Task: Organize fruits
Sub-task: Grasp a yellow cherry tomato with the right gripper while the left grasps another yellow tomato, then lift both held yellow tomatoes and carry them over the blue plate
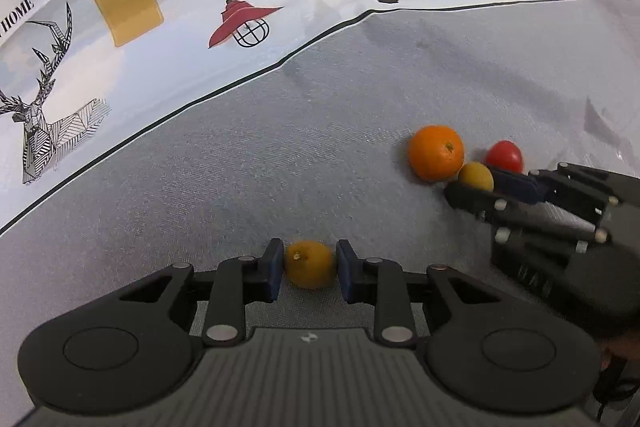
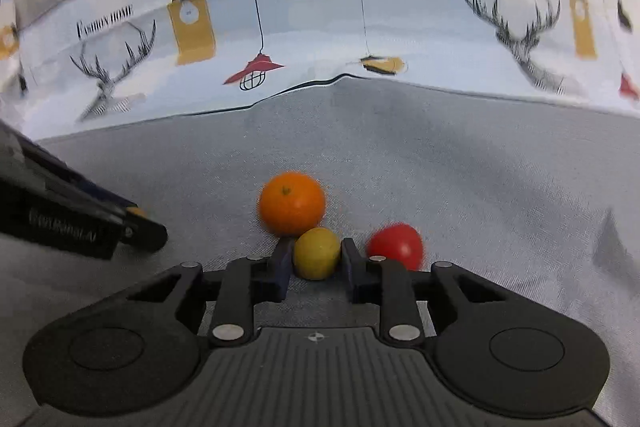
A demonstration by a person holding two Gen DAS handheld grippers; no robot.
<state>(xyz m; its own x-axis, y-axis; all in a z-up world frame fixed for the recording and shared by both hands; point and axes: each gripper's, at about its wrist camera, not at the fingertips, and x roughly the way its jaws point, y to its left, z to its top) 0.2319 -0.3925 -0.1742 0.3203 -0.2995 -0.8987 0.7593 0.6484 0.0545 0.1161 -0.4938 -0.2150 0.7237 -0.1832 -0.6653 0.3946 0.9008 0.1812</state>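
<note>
My L gripper (image 1: 310, 267) pinching round dimpled yellow fruit (image 1: 310, 265); R gripper (image 2: 316, 259) clamped on smooth yellow-green fruit (image 2: 317, 253), touching glossy orange (image 2: 291, 203); woven grey cloth (image 2: 440, 187).

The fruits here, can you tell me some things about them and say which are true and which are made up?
1. The left gripper is shut on a small yellow-orange fruit. True.
2. The right gripper holds the red fruit. False: it is shut on a small yellow fruit; the red fruit lies beside it.
3. The big orange sits just behind the yellow fruit in the right gripper. True.
4. The fruits lie in a bowl. False: they are on a grey cloth; no bowl is in view.
5. The cloth behind shows deer and lamps. True.
</note>
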